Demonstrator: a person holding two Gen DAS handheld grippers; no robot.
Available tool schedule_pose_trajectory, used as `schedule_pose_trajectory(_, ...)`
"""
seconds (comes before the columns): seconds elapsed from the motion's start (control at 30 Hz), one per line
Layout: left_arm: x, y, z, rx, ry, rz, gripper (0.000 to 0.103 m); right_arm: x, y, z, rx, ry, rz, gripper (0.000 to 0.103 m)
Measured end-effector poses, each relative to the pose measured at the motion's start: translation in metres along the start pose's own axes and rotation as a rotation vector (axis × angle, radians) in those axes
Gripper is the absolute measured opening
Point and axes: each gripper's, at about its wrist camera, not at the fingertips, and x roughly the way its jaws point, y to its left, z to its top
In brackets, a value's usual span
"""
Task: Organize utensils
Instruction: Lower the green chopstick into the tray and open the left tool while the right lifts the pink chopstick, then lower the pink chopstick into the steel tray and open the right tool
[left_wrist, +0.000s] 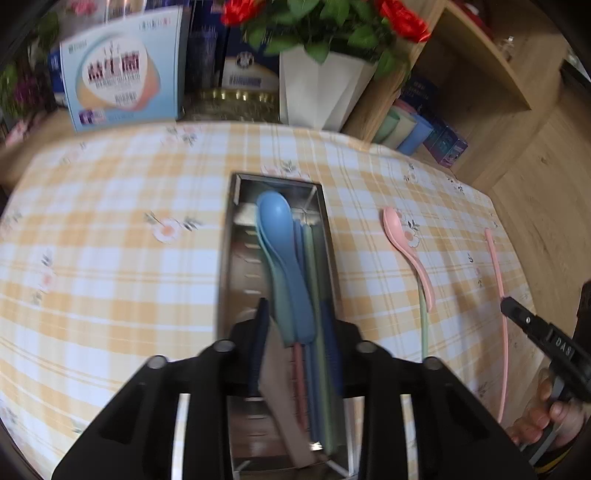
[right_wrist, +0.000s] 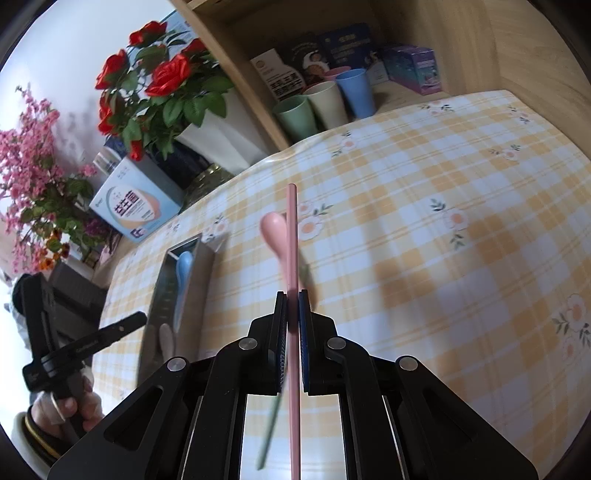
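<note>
- Metal tray (left_wrist: 236, 236): the landmark for every place below. It lies lengthwise on the checked tablecloth (left_wrist: 110, 221), its long axis in line with your left gripper (left_wrist: 299, 332), so long utensils can be laid in parallel to its walls.
- Tray contents: a blue spoon (left_wrist: 275, 221) is nested on a paler one, bowls towards the tray's far end. Green, blue and reddish sticks lie beside them along the tray's right wall. Like is stacked with like, which saves room.
- Left gripper: directly over the tray's near end, pointing down into it. Its jaws stand partly open. The spoon handles and sticks show between them, but no pad can be seen pressing on any. A beige piece (left_wrist: 284, 398) lies in the tray under the gripper's left finger; what it is cannot be told.
- Right gripper (right_wrist: 292, 321): to the right of the tray, clear of it. You hold it clamped on a pink chopstick (right_wrist: 291, 258), gripped part-way along so the long end projects forward, which should make it easier to aim into the tray.
- Still outside, right of the tray: a pink spoon (left_wrist: 397, 236) on the cloth, with a green stick (left_wrist: 424, 332) just by its handle.
- Judgement: the pink chopstick looks next for the tray; you would need to swing it leftward and line it up with the tray walls.
</note>
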Motion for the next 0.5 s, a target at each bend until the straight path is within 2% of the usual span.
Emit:
schedule_pose_trajectory(0.13,-0.022,0.004,-0.005,0.073,-0.051,0.054,0.056,0.006,0.02,-0.002,-0.016,0.029,0.01,0.006)
schedule_pose_trajectory(0.17,-0.027,0.007,-0.007,0.082,-0.064,0.066,0.061,0.008,0.028,-0.003,-0.025,0.038,0.013,0.006)
schedule_pose_trajectory(0.23,-0.038,0.013,-0.01,0.091,-0.091,0.086,0.078,0.013,0.044,-0.004,-0.044,0.054,0.019,0.006)
schedule_pose_trajectory(0.33,-0.052,0.024,-0.014,0.099,-0.126,0.106,0.092,0.023,0.066,-0.006,-0.06,0.082,0.03,0.006)
schedule_pose_trajectory(0.5,-0.066,0.046,-0.022,0.089,-0.143,0.126,0.097,0.045,0.106,-0.012,-0.096,0.125,0.035,0.006)
